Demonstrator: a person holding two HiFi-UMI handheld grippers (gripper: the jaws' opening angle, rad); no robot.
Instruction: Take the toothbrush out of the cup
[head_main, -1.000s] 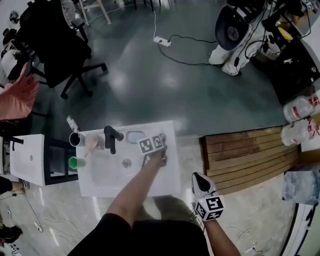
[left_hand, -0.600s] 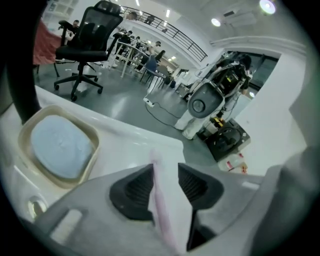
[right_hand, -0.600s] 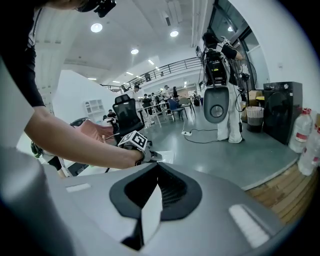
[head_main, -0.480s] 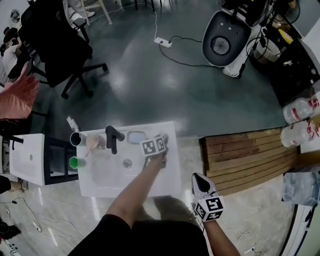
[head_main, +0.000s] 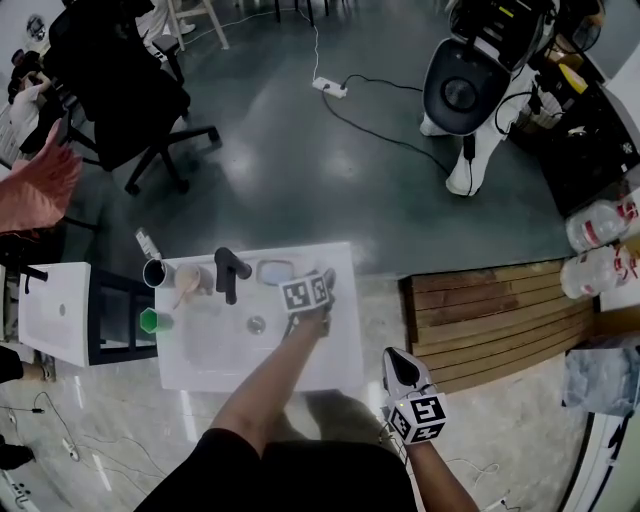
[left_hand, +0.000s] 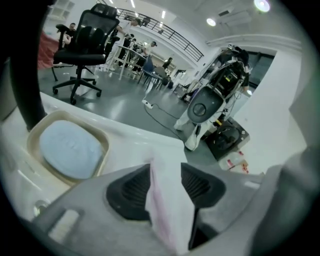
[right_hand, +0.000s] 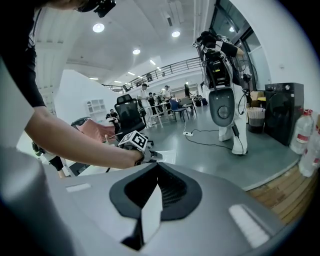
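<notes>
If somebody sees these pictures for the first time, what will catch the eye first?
First the white washbasin at the lower left of the head view, with its black tap and a person's bare arm stretched over it. Next the large white robot standing at the upper right, and the black office chair at the upper left.

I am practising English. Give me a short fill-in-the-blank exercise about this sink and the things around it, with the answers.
1. The soap in the dish is ___ in colour.
2. The faucet on the sink is ___ in colour.
3. The boards to the right of the sink are made of ___.

Missing words: blue; black; wood.
</notes>
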